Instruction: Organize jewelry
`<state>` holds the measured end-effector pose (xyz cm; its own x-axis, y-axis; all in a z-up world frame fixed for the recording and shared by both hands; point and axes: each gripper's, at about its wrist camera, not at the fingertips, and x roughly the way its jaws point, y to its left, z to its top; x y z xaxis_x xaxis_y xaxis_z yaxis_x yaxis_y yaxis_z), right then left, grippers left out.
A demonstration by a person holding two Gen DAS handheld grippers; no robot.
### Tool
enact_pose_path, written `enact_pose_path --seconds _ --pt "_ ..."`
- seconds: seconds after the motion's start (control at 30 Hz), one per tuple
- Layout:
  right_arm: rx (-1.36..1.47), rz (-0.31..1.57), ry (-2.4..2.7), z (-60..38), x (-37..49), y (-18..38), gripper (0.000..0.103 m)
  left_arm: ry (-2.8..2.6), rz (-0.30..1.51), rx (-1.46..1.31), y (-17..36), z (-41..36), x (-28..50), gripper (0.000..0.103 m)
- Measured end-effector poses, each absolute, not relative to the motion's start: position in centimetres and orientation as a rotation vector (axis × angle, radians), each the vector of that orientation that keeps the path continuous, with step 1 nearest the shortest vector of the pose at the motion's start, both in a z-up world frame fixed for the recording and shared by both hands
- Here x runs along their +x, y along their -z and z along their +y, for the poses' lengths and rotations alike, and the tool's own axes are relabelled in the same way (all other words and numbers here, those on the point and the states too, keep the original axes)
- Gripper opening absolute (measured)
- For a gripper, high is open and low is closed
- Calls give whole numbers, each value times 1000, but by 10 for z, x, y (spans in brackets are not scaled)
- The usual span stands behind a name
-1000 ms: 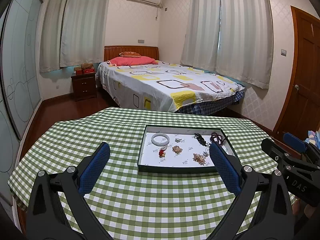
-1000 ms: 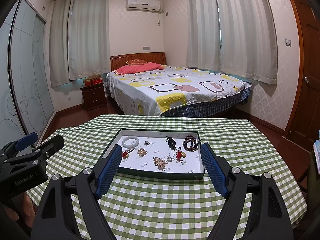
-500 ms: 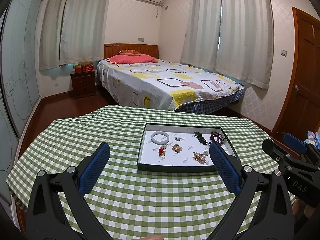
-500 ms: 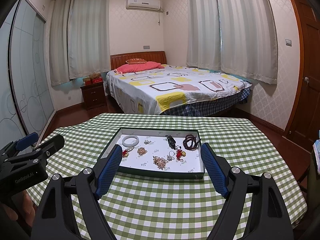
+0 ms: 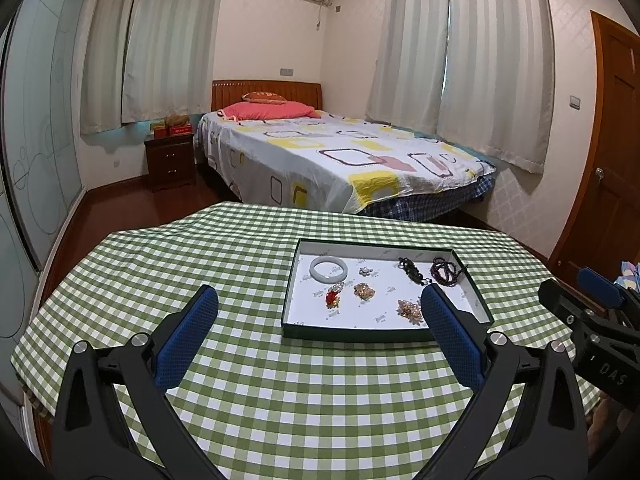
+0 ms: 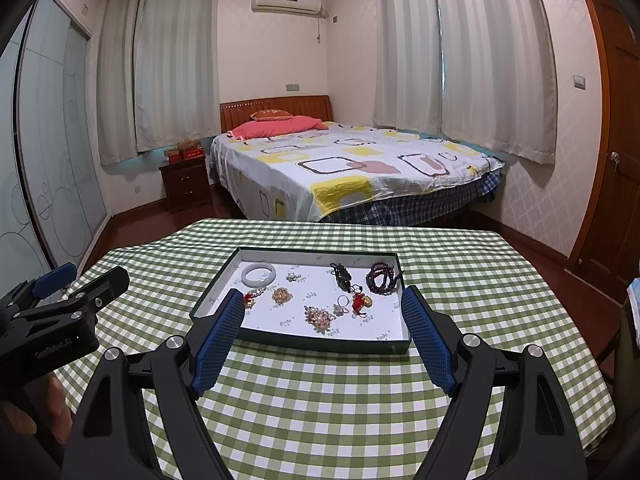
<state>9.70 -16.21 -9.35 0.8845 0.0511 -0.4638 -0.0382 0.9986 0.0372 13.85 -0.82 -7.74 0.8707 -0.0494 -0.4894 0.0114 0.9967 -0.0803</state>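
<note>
A shallow dark-rimmed tray [image 5: 352, 334] [image 6: 320, 345] with a white floor lies on the green checked table. In it are a pale jade bangle [image 5: 328, 270] [image 6: 259, 274], a dark red bead bracelet [image 5: 445, 270] [image 6: 382, 279], a black pendant [image 6: 341, 273], a red charm [image 5: 333, 298] [image 6: 360, 303], a ring [image 6: 342, 305] and several gold pieces [image 6: 318, 315]. My left gripper [image 5: 318, 312] is open and empty above the table, left of and before the tray. My right gripper [image 6: 322, 314] is open and empty, its fingertips over the tray's near corners.
The round table [image 5: 280, 392] has a green checked cloth. Its edge falls away at left and right. A bed [image 5: 340, 160], a nightstand [image 5: 170, 160] and a wooden door [image 5: 612, 160] stand beyond. The other gripper shows at each view's side [image 5: 592, 328] [image 6: 60, 316].
Both grippers have drifted only slightly. The tray sits a little higher in the left wrist view. The jaws stay open and nothing in the tray has moved.
</note>
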Motion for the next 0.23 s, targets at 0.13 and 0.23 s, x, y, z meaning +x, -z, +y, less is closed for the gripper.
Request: enact_pose_path --seconds 0.13,0.23 --pt "32 496 -41 -164 101 98 78 36 540 -103 85 -4 145 99" --pt "35 508 -40 -166 106 102 78 37 550 -95 89 -4 151 99"
